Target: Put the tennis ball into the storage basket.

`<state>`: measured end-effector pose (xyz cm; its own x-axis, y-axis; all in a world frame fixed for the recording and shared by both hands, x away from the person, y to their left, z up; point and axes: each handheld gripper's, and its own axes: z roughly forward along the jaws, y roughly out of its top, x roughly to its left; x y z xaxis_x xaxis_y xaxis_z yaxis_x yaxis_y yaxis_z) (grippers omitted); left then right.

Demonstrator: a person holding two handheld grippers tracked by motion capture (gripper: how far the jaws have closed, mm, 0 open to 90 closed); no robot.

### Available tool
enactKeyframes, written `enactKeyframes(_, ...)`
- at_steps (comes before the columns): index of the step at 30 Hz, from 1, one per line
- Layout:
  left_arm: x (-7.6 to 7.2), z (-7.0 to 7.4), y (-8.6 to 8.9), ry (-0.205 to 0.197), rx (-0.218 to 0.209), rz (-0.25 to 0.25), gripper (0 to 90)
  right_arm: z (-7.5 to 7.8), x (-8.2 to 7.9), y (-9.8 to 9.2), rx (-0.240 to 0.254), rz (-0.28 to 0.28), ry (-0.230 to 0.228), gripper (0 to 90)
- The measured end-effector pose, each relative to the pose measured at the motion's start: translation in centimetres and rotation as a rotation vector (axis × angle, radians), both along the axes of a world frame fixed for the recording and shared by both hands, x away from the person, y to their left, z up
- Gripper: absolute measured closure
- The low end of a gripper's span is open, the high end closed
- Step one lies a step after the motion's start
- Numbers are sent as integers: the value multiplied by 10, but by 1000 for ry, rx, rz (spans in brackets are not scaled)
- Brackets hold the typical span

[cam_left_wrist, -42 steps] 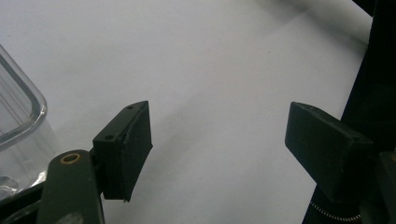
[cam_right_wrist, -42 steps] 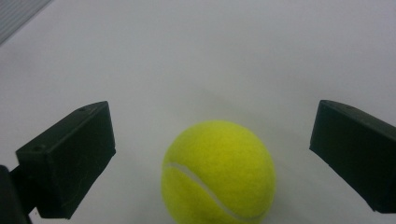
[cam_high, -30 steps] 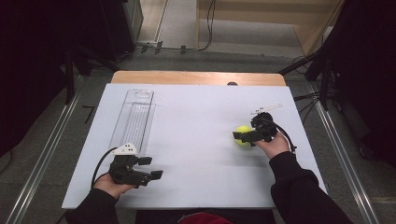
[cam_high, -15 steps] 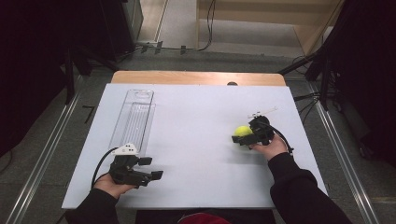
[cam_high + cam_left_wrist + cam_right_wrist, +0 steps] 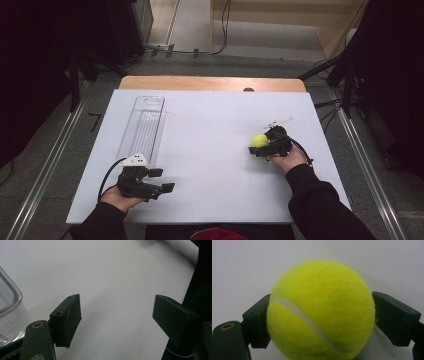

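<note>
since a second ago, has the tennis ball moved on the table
No. The tennis ball sits at the same spot relative to the clear tray; the right hand-held gripper has just been closing on it.
</note>
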<state>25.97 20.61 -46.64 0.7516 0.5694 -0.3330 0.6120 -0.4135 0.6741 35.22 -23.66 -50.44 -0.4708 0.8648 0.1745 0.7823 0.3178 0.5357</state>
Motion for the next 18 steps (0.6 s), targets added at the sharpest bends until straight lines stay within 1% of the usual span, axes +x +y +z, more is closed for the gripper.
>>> enactKeyframes(3, 0, 0, 0, 0, 1, 0, 239, 0, -1, 1, -3, 12, -4, 145)
enactKeyframes(5, 0, 0, 0, 0, 1, 0, 239, 1, -2, 2, -1, 37, -8, 213)
enactKeyframes(6, 0, 0, 0, 0, 3, -1, 238, 2, -2, 3, -2, 51, -11, 227)
enactKeyframes(9, 0, 0, 0, 0, 1, -1, 239, 2, -3, 5, -7, 48, -11, 228)
enactKeyframes(18, 0, 0, 0, 0, 1, -1, 239, 2, -2, 2, 3, 57, -6, 230)
